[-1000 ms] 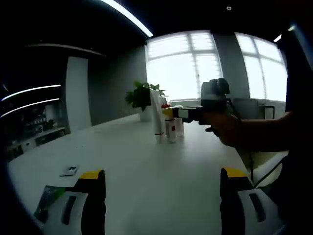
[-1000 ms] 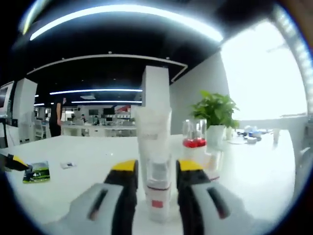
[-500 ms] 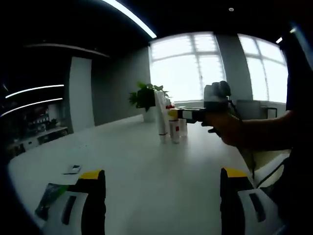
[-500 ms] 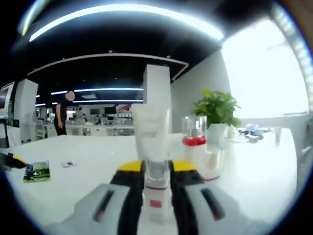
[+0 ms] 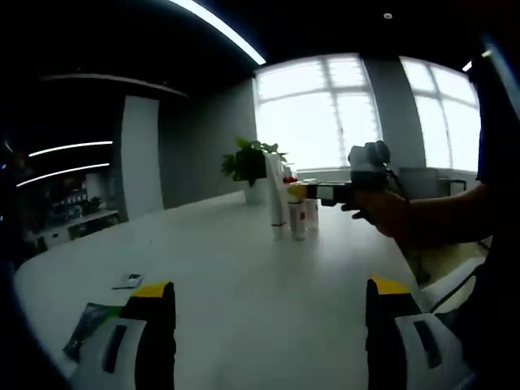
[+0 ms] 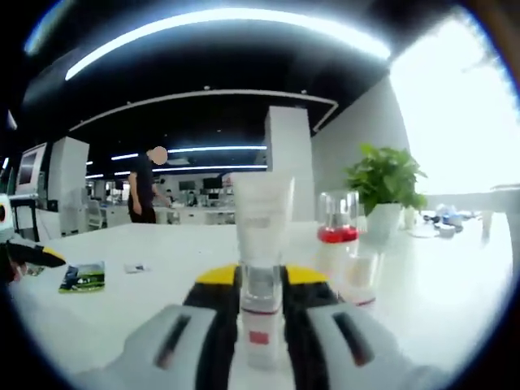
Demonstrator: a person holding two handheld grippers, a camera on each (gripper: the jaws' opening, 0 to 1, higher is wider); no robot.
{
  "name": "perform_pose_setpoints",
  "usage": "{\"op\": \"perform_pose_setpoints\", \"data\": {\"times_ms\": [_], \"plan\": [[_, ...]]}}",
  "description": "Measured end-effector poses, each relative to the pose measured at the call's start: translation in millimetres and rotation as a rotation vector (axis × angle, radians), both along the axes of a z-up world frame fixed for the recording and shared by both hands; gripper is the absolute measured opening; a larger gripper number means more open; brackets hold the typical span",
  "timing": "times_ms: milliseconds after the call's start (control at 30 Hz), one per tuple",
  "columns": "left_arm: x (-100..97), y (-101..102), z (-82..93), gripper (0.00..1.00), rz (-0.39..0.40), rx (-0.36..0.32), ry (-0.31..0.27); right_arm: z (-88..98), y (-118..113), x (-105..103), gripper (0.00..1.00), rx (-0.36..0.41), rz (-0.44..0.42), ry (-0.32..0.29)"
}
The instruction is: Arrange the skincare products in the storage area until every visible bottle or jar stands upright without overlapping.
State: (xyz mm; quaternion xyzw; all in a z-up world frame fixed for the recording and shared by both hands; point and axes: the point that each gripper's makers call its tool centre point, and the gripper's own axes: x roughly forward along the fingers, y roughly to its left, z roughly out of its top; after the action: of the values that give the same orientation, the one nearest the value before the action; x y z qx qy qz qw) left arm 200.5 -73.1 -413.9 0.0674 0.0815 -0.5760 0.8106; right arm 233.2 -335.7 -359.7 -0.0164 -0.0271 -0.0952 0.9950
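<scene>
- Right tongs are clamped on the clear-capped base of an upright white tube standing on the desk.
- At the tube's 3 o'clock stands a red-banded bottle.
- Left tongs gape wide, holding nothing, above bare desk.

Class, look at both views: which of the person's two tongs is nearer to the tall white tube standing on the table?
Right. The right tongs are closed on the white tube, gripping its lower part. The left tongs stand open, well back across the white table from the tube.
</scene>
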Motion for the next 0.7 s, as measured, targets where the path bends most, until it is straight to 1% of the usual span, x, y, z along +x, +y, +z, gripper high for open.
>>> {"op": "perform_pose_setpoints", "data": {"times_ms": [33,67,100,133,167,233,267,300,367,433,500,667,700], "plan": [[-0.6,-0.1,1.0,0.99,-0.001,-0.006,0.004,-0.6,1.0,0.7,0.19,0.005,0.032,-0.002],[-1.0,-0.1,2.0,0.99,0.0,-0.012,0.007,-0.2,-1.3,-0.4,0.19,0.007,0.029,-0.003],[-1.5,0.0,2.6,0.99,0.0,-0.015,0.009,-0.3,-0.9,-0.9,0.19,0.01,0.044,-0.005],[-1.5,0.1,3.0,0.99,0.002,-0.015,0.009,-0.6,2.6,0.0,0.19,0.022,0.081,-0.01],[-1.4,0.1,3.1,0.99,0.006,-0.012,0.006,-0.3,-0.9,-1.8,0.19,0.015,0.071,-0.007],[-1.9,-0.6,3.4,0.99,0.007,-0.011,0.005,-1.0,3.6,-1.5,0.19,0.014,0.116,-0.006],[-2.3,-1.1,3.6,0.99,0.007,-0.011,0.006,-0.7,3.2,-2.2,0.19,0.001,0.117,-0.004],[-2.7,-1.9,3.8,0.99,0.007,-0.009,0.007,-0.3,5.7,-1.7,0.19,-0.01,0.141,-0.003],[-4.3,-3.8,3.3,0.99,0.003,-0.005,0.009,-0.5,5.1,-2.8,0.19,-0.012,0.153,-0.005],[-6.0,-5.0,3.3,0.99,0.002,0.0,0.007,-0.8,8.3,-2.5,0.19,0.004,0.192,-0.017],[-7.9,-5.5,3.6,0.99,-0.002,0.0,0.007,-0.9,8.2,-2.7,0.19,0.008,0.211,-0.025],[-8.7,-5.7,2.5,0.99,0.004,0.01,0.006,-0.5,4.9,-1.7,0.19,0.024,0.24,-0.023],[-8.8,-5.9,2.2,0.99,0.005,0.012,0.007,-0.8,7.5,-1.3,0.19,0.034,0.262,-0.022]]}}
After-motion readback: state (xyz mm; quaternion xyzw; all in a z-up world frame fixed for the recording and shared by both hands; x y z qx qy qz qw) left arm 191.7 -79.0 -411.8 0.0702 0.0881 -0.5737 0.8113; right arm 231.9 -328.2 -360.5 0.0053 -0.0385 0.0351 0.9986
